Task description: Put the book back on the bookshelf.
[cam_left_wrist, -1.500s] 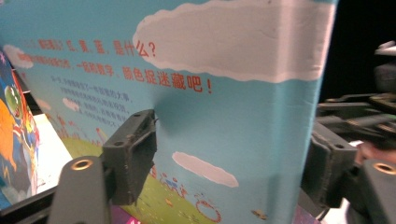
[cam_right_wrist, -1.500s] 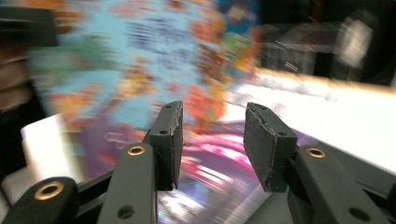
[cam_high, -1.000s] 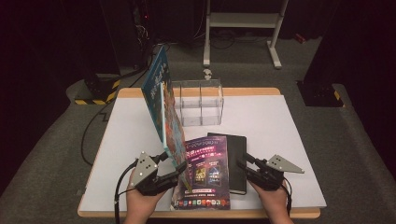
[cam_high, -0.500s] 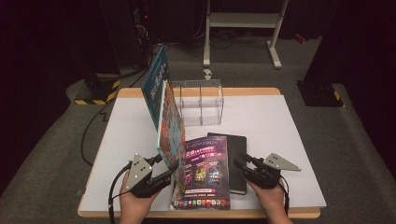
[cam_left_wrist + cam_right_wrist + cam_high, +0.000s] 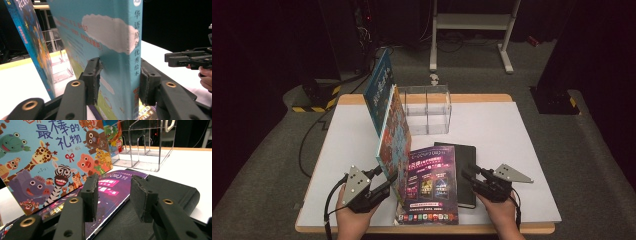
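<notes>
A: Nearest first: where does the picture book [image 5: 110, 50] sit against the left gripper [image 5: 120, 85]?

B: Upright on its lower edge, spine toward the camera in the left gripper view, right between the two jaws. The jaws have just been closing. The right pad [image 5: 146, 86] lies against the spine side and the left pad [image 5: 93, 81] against the blue cover, so the book is held between the pads.

A: And from above?

B: The left gripper [image 5: 379, 182] is at the table's [image 5: 512, 130] near left edge, gripping the book's [image 5: 393, 132] bottom corner. The book stands tilted, leaning away to the left, its animal cover facing right.

A: The right gripper [image 5: 113, 195]?

B: Its jaws stand partly apart with nothing between them. They hover just above the purple magazine's [image 5: 110, 192] right edge and the black notebook [image 5: 170, 192] under it, touching neither as far as can be told. In the high view that gripper [image 5: 472, 176] is over the notebook [image 5: 464, 170], beside the magazine [image 5: 429, 185].

A: What lies farther off?

B: A second blue book [image 5: 379, 87] stands behind the first one, also leaning. Beyond both, toward the far edge, is a clear rack [image 5: 427, 107] with dividers, well apart from both grippers.
</notes>
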